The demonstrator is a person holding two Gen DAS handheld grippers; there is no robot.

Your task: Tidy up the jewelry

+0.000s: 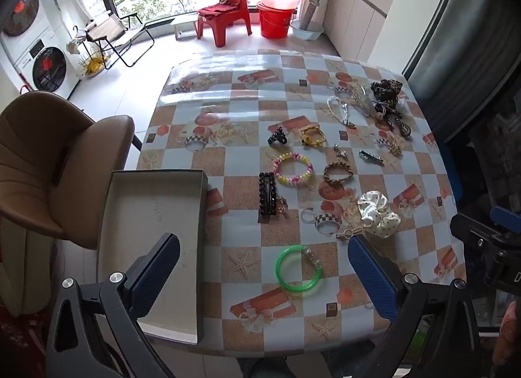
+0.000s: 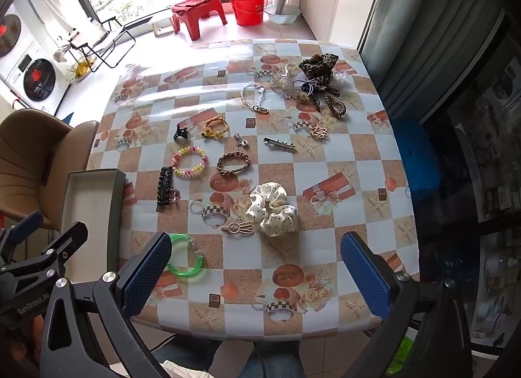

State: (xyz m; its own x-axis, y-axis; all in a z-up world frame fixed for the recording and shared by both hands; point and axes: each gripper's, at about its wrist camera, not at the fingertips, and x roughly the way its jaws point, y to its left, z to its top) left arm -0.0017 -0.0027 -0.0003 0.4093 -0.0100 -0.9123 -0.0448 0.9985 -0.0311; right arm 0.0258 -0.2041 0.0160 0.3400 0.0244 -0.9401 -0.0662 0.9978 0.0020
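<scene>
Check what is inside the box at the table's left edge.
The box shows only a bare pale floor in the left wrist view; no jewelry lies in it. The left gripper, open, has one finger covering part of the near floor, so that patch cannot be checked.

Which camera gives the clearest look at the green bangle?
The left wrist view: the green bangle lies whole between the open fingers. In the right wrist view, the right gripper's left finger hides part of it.
</scene>
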